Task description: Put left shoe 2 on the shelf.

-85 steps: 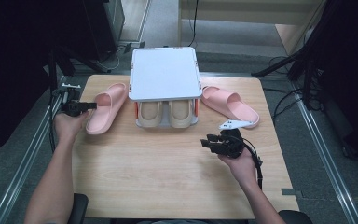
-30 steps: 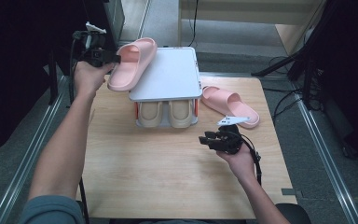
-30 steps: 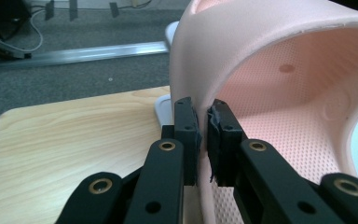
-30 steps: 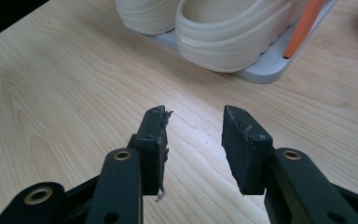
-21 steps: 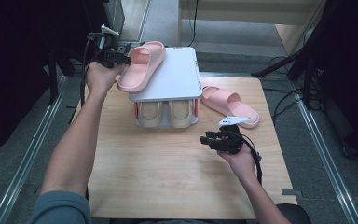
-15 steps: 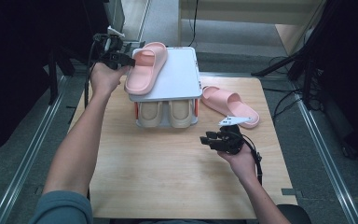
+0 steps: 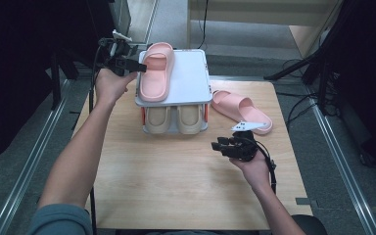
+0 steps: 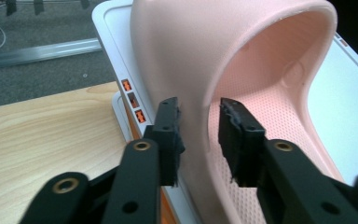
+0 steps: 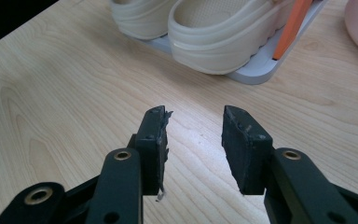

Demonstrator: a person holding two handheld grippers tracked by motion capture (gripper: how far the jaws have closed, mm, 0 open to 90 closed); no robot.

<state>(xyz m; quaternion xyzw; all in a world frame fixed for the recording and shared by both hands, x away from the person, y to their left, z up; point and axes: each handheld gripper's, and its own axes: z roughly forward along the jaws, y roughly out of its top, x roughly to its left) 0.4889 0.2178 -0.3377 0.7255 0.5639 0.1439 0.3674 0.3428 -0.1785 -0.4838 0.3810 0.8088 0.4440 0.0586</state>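
left tongs: just opening, pink foam slipper's strap between | right tongs: apart, empty, over woodgrain table

Your near half of the counter was bare wood, free passage. The shoe rack blocked the far middle, beige clogs filling its lower tier. The pink slipper took the top's left side; right side was free. A second slipper obstructed right of the rack.
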